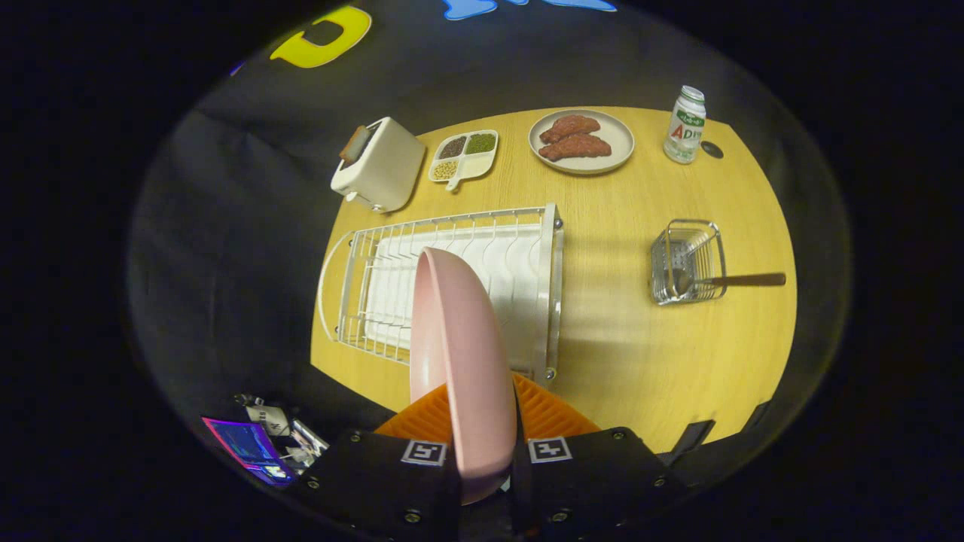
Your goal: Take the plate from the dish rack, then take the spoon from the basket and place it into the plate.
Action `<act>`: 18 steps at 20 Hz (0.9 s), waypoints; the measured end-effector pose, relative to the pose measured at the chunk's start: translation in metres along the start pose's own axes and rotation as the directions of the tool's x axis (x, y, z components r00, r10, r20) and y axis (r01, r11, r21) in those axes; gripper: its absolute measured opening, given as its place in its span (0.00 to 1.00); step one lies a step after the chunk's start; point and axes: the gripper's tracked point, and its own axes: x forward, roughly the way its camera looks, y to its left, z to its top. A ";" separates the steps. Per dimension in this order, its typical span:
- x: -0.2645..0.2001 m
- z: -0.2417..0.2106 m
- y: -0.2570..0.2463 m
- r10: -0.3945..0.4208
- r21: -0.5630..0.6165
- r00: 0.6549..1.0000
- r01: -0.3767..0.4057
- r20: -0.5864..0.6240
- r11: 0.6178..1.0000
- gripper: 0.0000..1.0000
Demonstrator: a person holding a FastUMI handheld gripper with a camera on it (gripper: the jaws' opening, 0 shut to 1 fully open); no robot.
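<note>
We see the gripper (482,421) holding the pink plate (459,361) on edge, one finger pressed against each face of it, so the jaws stand narrow with just the plate's thickness between them. The plate stands upright, its rim running away from the fingers and arching up over the dish rack (444,282); its hollow face turns toward the left finger, its curved back toward the right one. It hangs above the near end of the rack, and we cannot tell whether its far rim touches the wires.

The rack lies along the left side of the desk (617,354), with a white tray under its wires. Well apart from it, near the right edge, stands the wire basket (687,261). The spoon (723,281) lies in it with its bowl inside and its dark handle sticking out level toward the desk's right edge, so its long axis runs crosswise to the plate's.

Along the far edge we make out a toaster (380,164) at the left corner, a divided dish of grains (465,154), a plate with two brown pieces of food (581,141), and a small bottle (684,124) toward the right corner.
</note>
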 end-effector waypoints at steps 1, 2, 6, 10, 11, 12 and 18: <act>0.001 -0.014 0.001 0.054 0.030 0.999 -0.054 0.000 0.998 0.25; 0.003 -0.025 -0.001 0.095 0.057 0.995 -0.095 0.000 0.994 0.25; 0.016 -0.071 -0.014 0.195 0.106 0.981 -0.195 0.007 0.975 0.25; 0.027 -0.103 -0.020 0.300 0.069 0.954 -0.301 0.019 0.951 0.25; 0.033 -0.110 -0.023 0.317 0.076 0.948 -0.318 0.018 0.945 0.25; 0.040 -0.116 -0.027 0.332 0.091 0.943 -0.333 0.020 0.939 0.25; 0.088 -0.153 -0.042 0.370 0.165 0.928 -0.359 -0.038 0.919 0.25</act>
